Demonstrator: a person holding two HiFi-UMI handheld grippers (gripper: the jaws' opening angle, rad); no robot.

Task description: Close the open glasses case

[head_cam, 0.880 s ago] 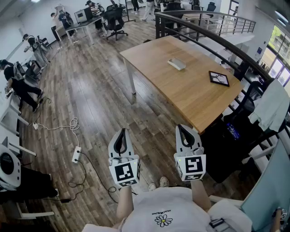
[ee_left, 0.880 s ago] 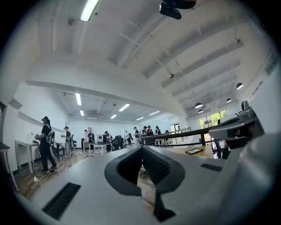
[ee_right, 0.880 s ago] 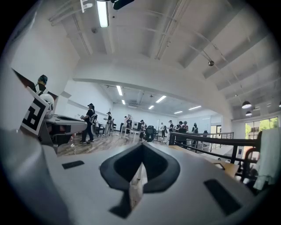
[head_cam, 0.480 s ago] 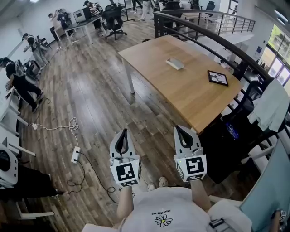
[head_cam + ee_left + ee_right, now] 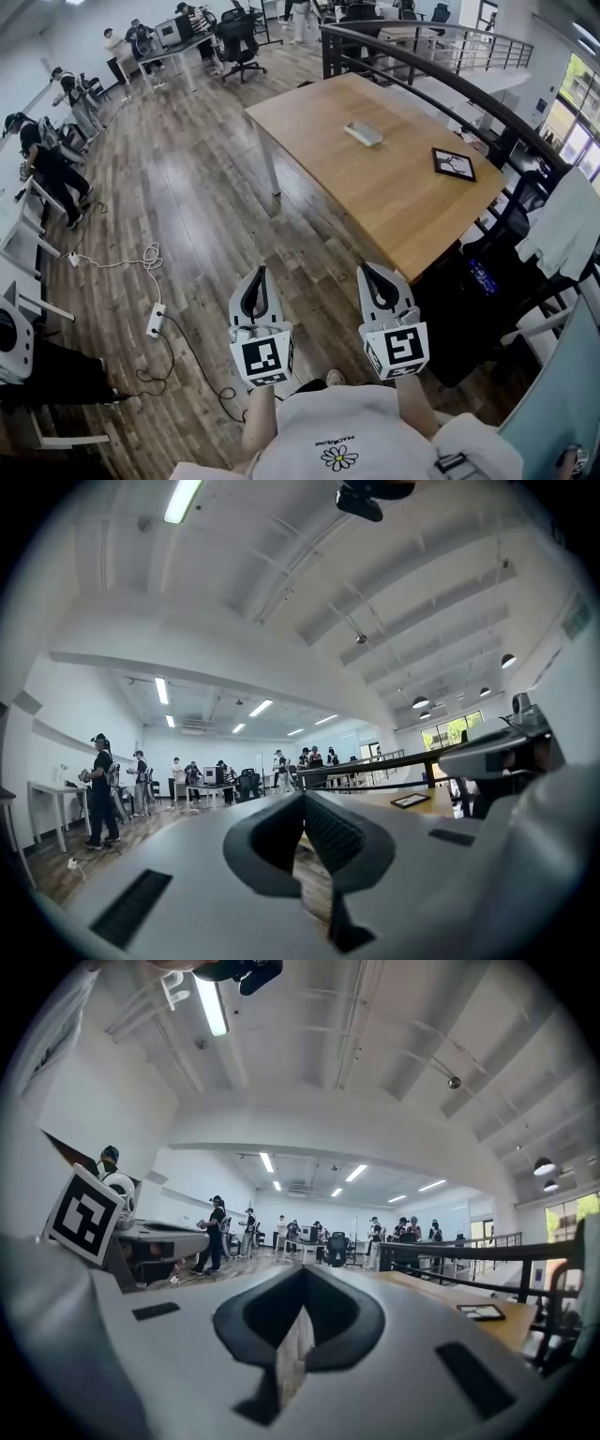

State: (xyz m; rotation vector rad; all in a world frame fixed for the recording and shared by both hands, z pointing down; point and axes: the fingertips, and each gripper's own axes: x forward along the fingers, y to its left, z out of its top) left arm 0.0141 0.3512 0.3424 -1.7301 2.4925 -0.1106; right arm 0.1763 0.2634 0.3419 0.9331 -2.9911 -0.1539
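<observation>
A grey-brown plank floor (image 5: 187, 187) spreads out ahead of the left claw (image 5: 260, 270) and the right claw (image 5: 365, 268). Ahead and to the right of the right claw stands a long wooden table (image 5: 384, 192) on white legs, with a dark curved railing (image 5: 441, 77) beyond it. To the left of the left claw a white power strip (image 5: 157, 320) and its cable lie on the floor. Far ahead are desks (image 5: 176, 45) and a black office chair (image 5: 236, 42). The walls (image 5: 56, 724) are white, strip lights (image 5: 183, 501) glow overhead, and windows (image 5: 579, 89) stand far to the right

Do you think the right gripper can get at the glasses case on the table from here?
Probably not yet: the right gripper is held short of the table, and the glasses case lies far across it. Nothing blocks the way; stepping closer should do.
</observation>
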